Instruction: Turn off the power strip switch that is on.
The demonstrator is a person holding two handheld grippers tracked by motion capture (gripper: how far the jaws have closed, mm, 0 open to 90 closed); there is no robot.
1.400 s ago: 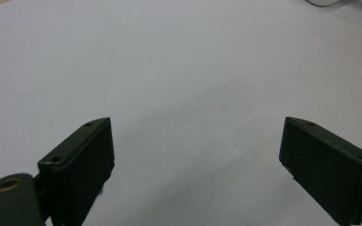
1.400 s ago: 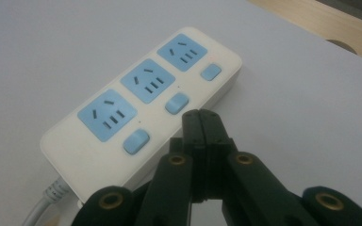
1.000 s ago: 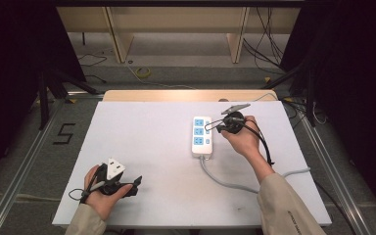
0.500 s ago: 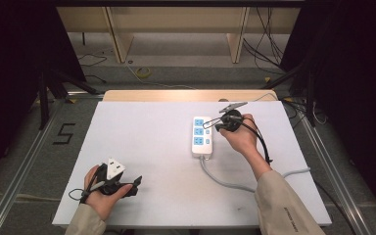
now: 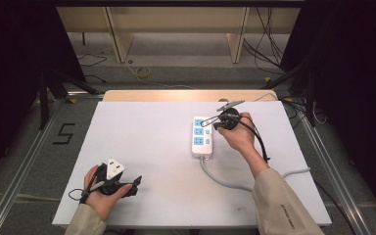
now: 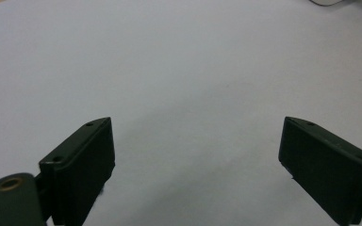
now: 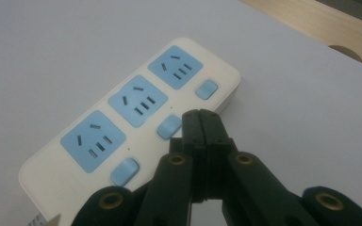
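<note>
One power strip (image 7: 136, 122), three blue sockets, three switches.
Your right gripper (image 7: 200, 115) is pinched together beside the middle switch (image 7: 168, 127); your left gripper (image 6: 195, 155) gapes wide.

A: Landmark is the power strip (image 5: 202, 136). It lies on the table (image 5: 142, 142), right of centre, long axis running near to far.

B: Its cable?

A: The cable (image 5: 225, 180) leaves the strip's near end and curves right, toward the table's right edge.

B: The grippers, relative to the strip?

A: The right gripper (image 5: 210, 122) is just right of the strip, tips over its far half. In the right gripper view the tips (image 7: 200, 117) sit beside the middle switch (image 7: 168, 126), between the far switch (image 7: 205, 89) and the near switch (image 7: 124, 171). The left gripper (image 5: 138, 182) is well apart, left of the strip, near the front edge.
</note>
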